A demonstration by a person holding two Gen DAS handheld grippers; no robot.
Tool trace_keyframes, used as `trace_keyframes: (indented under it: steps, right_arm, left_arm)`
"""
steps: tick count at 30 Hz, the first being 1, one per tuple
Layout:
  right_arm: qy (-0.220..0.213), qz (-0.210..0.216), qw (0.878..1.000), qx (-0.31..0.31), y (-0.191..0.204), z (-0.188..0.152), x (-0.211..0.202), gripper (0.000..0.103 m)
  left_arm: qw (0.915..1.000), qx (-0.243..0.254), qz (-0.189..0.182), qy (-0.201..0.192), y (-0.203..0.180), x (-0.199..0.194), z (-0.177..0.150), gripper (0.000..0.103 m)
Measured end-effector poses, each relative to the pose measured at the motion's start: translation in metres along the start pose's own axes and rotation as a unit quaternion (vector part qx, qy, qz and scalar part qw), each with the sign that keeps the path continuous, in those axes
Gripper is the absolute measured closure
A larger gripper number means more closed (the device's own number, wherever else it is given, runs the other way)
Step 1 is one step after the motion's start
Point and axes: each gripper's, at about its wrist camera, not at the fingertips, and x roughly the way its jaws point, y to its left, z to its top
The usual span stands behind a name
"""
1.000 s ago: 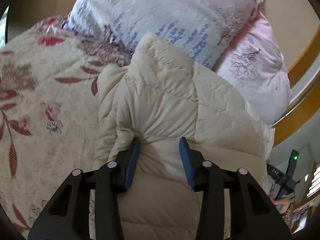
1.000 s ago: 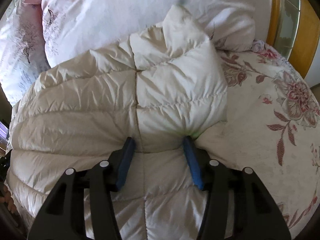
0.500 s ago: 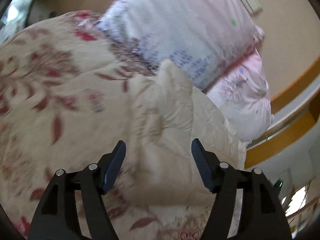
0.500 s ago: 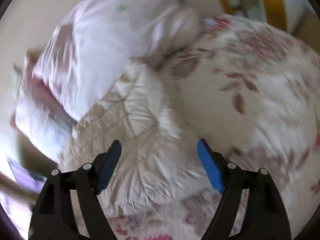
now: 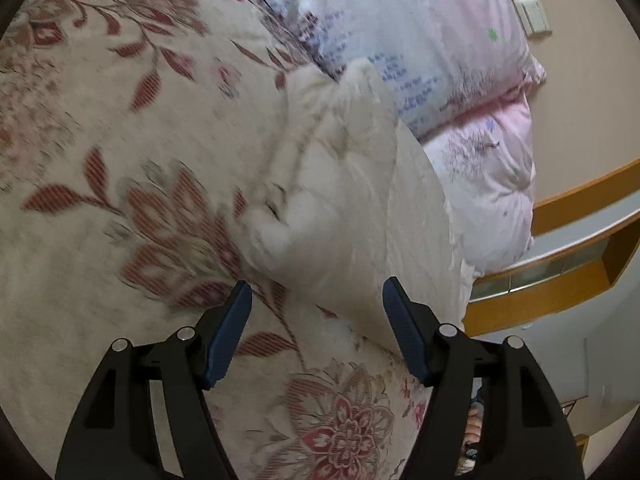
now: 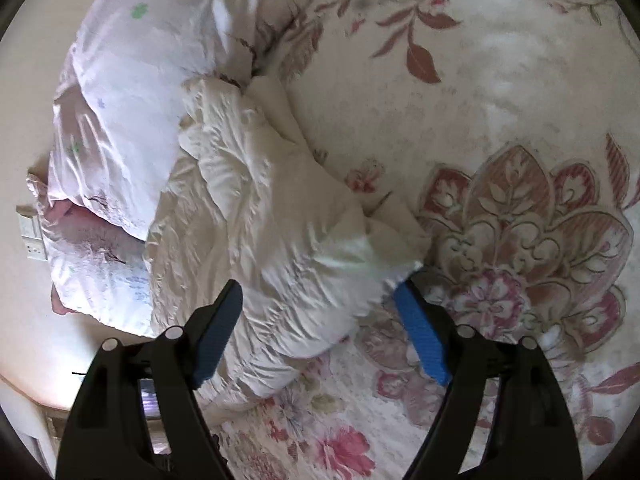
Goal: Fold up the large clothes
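A cream quilted down jacket [image 5: 340, 200] lies folded in a bundle on the bed, its far end against the pillows. My left gripper [image 5: 316, 286] hovers just short of its near edge, jaws open, and nothing touches the blue pads. In the right wrist view the same jacket [image 6: 272, 220] runs from the pillows towards me. My right gripper [image 6: 318, 288] stands open over the jacket's near end. Its right pad [image 6: 420, 336] is close beside a corner of the jacket and does not press on it.
A floral bedspread [image 5: 120, 160] [image 6: 500, 120] covers the bed around the jacket. Pink and white printed pillows [image 5: 420, 40] [image 6: 120, 100] are piled behind it. A wooden bed frame [image 5: 560, 288] and wall sockets [image 5: 528, 4] lie beyond.
Both grippers were shut on the jacket's quilted fabric a second ago. They have let go, opened wide and drawn back from it, and both views have rolled.
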Motion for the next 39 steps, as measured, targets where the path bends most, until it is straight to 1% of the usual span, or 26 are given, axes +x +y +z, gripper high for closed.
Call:
trace_keyframes:
  steps: [2, 4, 6, 10, 11, 12, 13, 14, 15, 16, 18, 19, 20, 22, 24, 26, 28, 32, 34, 35, 36, 37, 38, 39]
  right_arm:
    - [-0.005, 0.013, 1.0, 0.001, 0.003, 0.001, 0.003, 0.025]
    - [-0.01, 0.012, 1.0, -0.001, 0.005, 0.003, 0.007, 0.033]
    - [-0.009, 0.016, 1.0, 0.001, 0.005, 0.004, 0.012, 0.042]
    - [-0.017, 0.035, 0.999, 0.004, 0.002, 0.005, 0.016, 0.048]
    - [-0.018, 0.039, 0.999, 0.005, 0.001, 0.006, 0.016, 0.052]
    - [-0.018, 0.042, 0.999, 0.007, 0.0, 0.006, 0.017, 0.058]
    - [-0.017, 0.047, 0.999, 0.008, -0.001, 0.007, 0.018, 0.062]
    - [-0.016, 0.053, 0.998, 0.006, -0.001, 0.007, 0.018, 0.069]
    - [-0.017, 0.059, 0.998, 0.003, -0.001, 0.007, 0.018, 0.075]
    - [-0.018, 0.064, 0.998, -0.004, 0.001, 0.006, 0.017, 0.077]
    - [-0.018, 0.071, 0.997, -0.018, 0.007, 0.002, 0.014, 0.083]
    - [-0.019, 0.077, 0.996, -0.03, 0.011, 0.0, 0.011, 0.084]
    - [-0.019, 0.082, 0.996, -0.038, 0.015, -0.002, 0.008, 0.085]
    - [-0.014, 0.095, 0.994, -0.057, 0.023, -0.008, 0.001, 0.085]
    - [-0.007, 0.106, 0.991, -0.079, 0.031, -0.015, -0.005, 0.086]
    - [0.006, 0.117, 0.987, -0.109, 0.04, -0.029, -0.01, 0.086]
    - [0.023, 0.124, 0.983, -0.137, 0.044, -0.044, -0.014, 0.086]
    - [0.051, 0.117, 0.972, -0.195, 0.048, -0.076, -0.019, 0.085]
    - [0.061, 0.099, 0.968, -0.223, 0.047, -0.093, -0.02, 0.084]
    - [0.064, 0.085, 0.967, -0.233, 0.046, -0.098, -0.02, 0.08]
    - [0.064, 0.071, 0.966, -0.239, 0.044, -0.101, -0.022, 0.074]
    - [0.056, 0.044, 0.967, -0.244, 0.043, -0.103, -0.023, 0.069]
    - [0.045, 0.023, 0.968, -0.246, 0.042, -0.102, -0.026, 0.058]
    - [0.03, 0.0, 0.969, -0.246, 0.042, -0.101, -0.03, 0.045]
  left_arm:
    - [1.0, 0.006, 0.007, -0.001, -0.004, 0.007, 0.0, 0.035]
    - [0.9999, 0.003, 0.015, -0.004, -0.007, 0.016, 0.004, 0.035]
    - [0.9998, -0.009, 0.016, -0.013, -0.007, 0.022, 0.008, 0.035]
    - [0.9984, -0.038, 0.018, -0.038, -0.002, 0.031, 0.016, 0.036]
    - [0.9975, -0.05, 0.013, -0.049, -0.001, 0.031, 0.018, 0.036]
    - [0.9967, -0.059, 0.007, -0.055, 0.0, 0.032, 0.019, 0.039]
    - [0.9956, -0.072, 0.001, -0.06, 0.003, 0.033, 0.021, 0.047]
    - [0.9943, -0.086, -0.008, -0.064, 0.006, 0.034, 0.022, 0.052]
    - [0.9928, -0.098, -0.019, -0.066, 0.011, 0.037, 0.024, 0.062]
    - [0.9922, -0.103, -0.025, -0.065, 0.013, 0.039, 0.025, 0.071]
    - [0.9916, -0.104, -0.037, -0.068, 0.015, 0.039, 0.028, 0.08]
    - [0.9915, -0.102, -0.041, -0.07, 0.014, 0.037, 0.028, 0.083]
    - [0.9913, -0.098, -0.046, -0.075, 0.013, 0.031, 0.029, 0.084]
    - [0.9909, -0.088, -0.052, -0.087, 0.009, 0.02, 0.029, 0.087]
    - [0.9899, -0.079, -0.059, -0.101, 0.008, 0.002, 0.028, 0.087]
    - [0.9883, -0.073, -0.063, -0.118, 0.01, -0.019, 0.024, 0.087]
    - [0.987, -0.071, -0.059, -0.132, 0.016, -0.037, 0.019, 0.087]
    - [0.9846, -0.086, -0.047, -0.145, 0.043, -0.071, -0.001, 0.087]
    - [0.9844, -0.091, -0.037, -0.146, 0.052, -0.08, -0.011, 0.087]
    - [0.9849, -0.091, -0.035, -0.143, 0.056, -0.082, -0.015, 0.087]
    - [0.9854, -0.091, -0.035, -0.14, 0.059, -0.082, -0.017, 0.086]
    - [0.9857, -0.093, -0.037, -0.136, 0.061, -0.081, -0.019, 0.084]
    - [0.9859, -0.095, -0.038, -0.133, 0.064, -0.08, -0.02, 0.082]
    - [0.9859, -0.097, -0.037, -0.132, 0.066, -0.08, -0.021, 0.078]
